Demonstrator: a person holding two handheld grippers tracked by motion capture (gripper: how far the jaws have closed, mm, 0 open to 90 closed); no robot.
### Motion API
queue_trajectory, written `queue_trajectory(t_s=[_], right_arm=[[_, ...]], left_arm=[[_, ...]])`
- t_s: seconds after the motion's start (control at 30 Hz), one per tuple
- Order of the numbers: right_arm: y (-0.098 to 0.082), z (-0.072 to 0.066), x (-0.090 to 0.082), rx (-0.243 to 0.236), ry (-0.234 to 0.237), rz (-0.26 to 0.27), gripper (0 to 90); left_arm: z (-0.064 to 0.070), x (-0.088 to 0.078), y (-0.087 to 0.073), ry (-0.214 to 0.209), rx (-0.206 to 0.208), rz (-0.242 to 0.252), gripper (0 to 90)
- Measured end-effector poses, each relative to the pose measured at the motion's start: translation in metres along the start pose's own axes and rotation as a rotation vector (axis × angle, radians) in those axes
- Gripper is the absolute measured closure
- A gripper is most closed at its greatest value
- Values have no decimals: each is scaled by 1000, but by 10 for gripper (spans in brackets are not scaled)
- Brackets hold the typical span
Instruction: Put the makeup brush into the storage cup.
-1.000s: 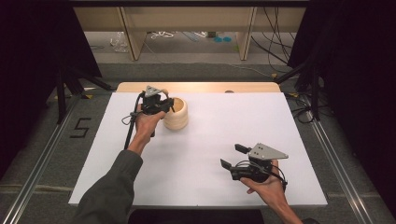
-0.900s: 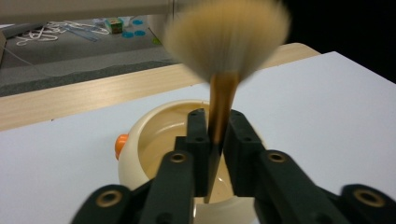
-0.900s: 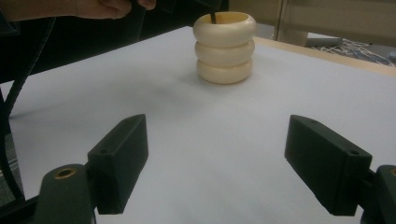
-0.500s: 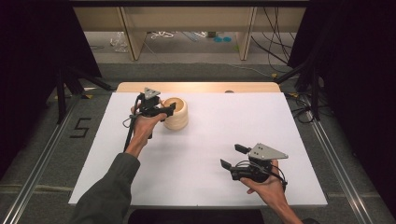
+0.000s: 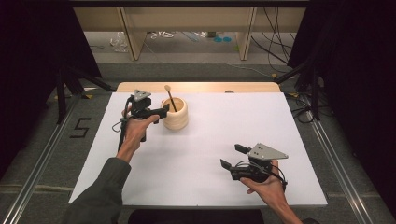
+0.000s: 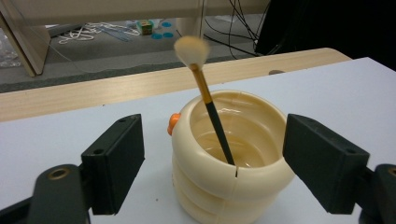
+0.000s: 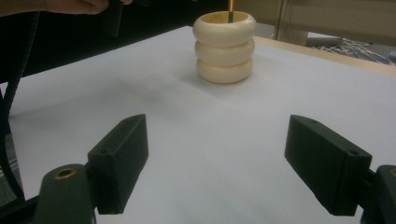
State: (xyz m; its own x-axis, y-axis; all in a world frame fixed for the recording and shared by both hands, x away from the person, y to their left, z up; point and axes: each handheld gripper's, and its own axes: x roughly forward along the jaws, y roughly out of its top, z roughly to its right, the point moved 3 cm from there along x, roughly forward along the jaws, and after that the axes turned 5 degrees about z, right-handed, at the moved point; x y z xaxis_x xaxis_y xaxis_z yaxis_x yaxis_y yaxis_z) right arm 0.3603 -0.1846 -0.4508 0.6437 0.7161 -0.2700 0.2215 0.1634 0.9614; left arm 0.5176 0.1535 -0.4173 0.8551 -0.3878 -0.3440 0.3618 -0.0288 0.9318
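The brush (image 6: 212, 107) is left leaning inside the cream holder (image 5: 175, 113), upper left of the white surface (image 5: 243, 121). The left gripper (image 5: 161, 112), jaws just opened wide and empty, is held beside it; the right gripper (image 5: 229, 157), also wide, is parked lower right.

Cream ribbed holder (image 5: 175, 114): upright, table's 11 o'clock sector. Brush (image 6: 208, 98): handle down inside, leaning, bristles up toward 11 o'clock.

The left gripper (image 5: 161, 112) is held out at the far left on an outstretched forearm, its jaws having just been opening, now wide with nothing pressed between them. The right gripper (image 5: 231, 156) sits low at the near right in the right hand (image 5: 264, 186), jaws wide apart.
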Motion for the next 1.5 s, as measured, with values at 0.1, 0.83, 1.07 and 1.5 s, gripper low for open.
queue_trajectory(t_s=[0.1,0.83,1.07,1.5], right_arm=[[0,-1,-1,17,8,-16,225],[0,0,0,28,7,10,224],[1,2,0,6,-6,20,223],[2,1,-2,15,0,3,221]], left_arm=[[1,-5,-2,-4,9,-6,196],[5,-45,-22,-75,-29,72,199],[15,-56,-21,-97,10,89,199],[35,-70,-29,-143,52,86,200]])
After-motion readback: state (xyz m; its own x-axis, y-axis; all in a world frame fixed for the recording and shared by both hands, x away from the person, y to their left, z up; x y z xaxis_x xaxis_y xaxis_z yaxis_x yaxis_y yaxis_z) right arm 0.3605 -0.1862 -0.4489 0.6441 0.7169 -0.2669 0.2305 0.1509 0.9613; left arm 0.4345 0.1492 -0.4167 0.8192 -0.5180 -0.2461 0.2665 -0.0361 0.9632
